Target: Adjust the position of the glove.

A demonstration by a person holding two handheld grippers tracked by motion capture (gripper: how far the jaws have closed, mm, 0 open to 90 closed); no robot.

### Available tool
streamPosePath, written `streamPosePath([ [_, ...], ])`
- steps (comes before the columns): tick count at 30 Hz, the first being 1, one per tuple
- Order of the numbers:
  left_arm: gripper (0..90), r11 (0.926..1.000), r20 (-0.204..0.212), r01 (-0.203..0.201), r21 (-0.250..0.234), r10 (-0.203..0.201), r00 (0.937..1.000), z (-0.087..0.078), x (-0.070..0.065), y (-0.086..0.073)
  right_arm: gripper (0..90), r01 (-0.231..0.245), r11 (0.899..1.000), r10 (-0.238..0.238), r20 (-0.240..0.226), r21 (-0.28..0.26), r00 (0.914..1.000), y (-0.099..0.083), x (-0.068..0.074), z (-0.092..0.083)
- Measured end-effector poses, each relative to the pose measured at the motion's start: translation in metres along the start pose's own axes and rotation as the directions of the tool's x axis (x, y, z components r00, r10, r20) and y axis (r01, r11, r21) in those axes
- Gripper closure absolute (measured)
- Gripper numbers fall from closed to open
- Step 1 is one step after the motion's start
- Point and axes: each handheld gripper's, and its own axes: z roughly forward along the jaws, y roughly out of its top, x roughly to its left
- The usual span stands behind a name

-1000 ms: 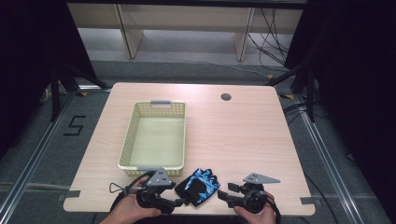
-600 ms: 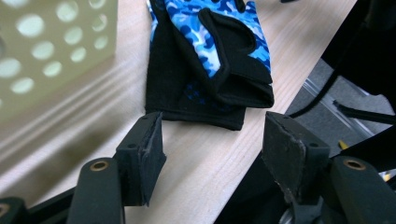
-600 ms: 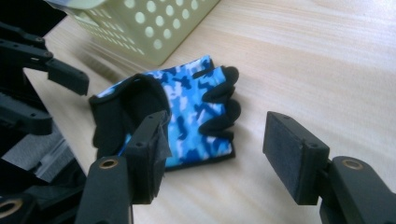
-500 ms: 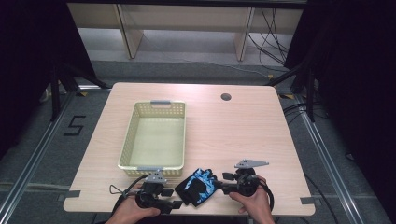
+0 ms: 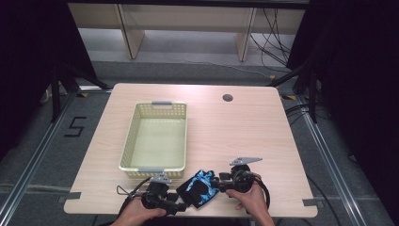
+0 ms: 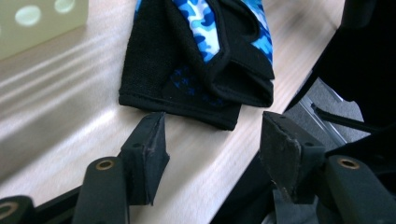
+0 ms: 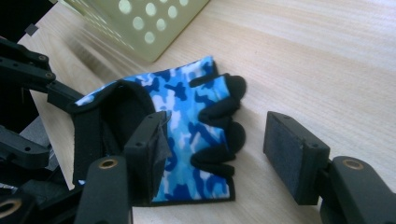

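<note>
- Currently, I hold one gripper in each hand at the near edge of the table (image 5: 263, 136), with the glove (image 5: 200, 187) lying flat on the wood between them.
- Glove: blue camouflage fabric with black fingertips and a black cuff. It rests just in front of the near short wall of the basket (image 5: 155, 136), apart from it.
- My left gripper (image 6: 210, 135): the jaws stand apart and have just been closing a little. The black cuff edge of the glove lies just beyond the pad tips, not between them; the pads (image 6: 152, 149) press on nothing.
- My right gripper (image 7: 219, 149): the jaws stand wide apart. One pad (image 7: 156, 149) sits over the blue fabric; the other stands over bare wood beside the glove's fingertips. The short black fingers of the glove lie in the gap. Neither pad presses on the fabric.
- In the high view, my left gripper (image 5: 179, 206) comes at the glove from its cuff side, my right gripper (image 5: 217, 181) from its finger side.
- Basket: pale yellow, perforated walls, standing upright on the left half of the table.
</note>
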Motion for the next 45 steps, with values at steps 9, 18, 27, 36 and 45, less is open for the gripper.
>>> streamPosePath([
  [9,41.4,0.9999,0.023,-0.005,-0.011,0.005,0.9997,0.010,-0.003,0.012,57.7,0.005,0.999,-0.005,-0.015,0.037,0.9999,-0.003,0.002,0.002],
  [18,52.1,1.0000,-0.011,-0.001,-0.008,0.001,0.9999,0.013,0.001,0.014,65.0,-0.055,0.997,0.057,-0.048,0.049,0.9972,-0.011,0.003,-0.004],
  [27,64.4,0.9984,0.014,0.035,-0.045,-0.034,0.9993,0.016,0.008,0.016,63.8,-0.076,0.995,0.081,-0.083,0.059,0.9933,-0.013,0.002,0.000],
  [36,73.2,0.9948,0.004,-0.036,-0.095,0.036,0.9993,0.015,0.005,0.016,64.7,-0.087,0.996,0.089,-0.075,0.036,0.9932,-0.013,0.003,-0.008],
  [45,83.6,0.9831,-0.069,-0.153,-0.101,0.146,0.9868,0.012,-0.006,0.016,74.2,-0.060,0.997,0.063,-0.063,0.048,0.9960,-0.012,0.009,-0.012],
])
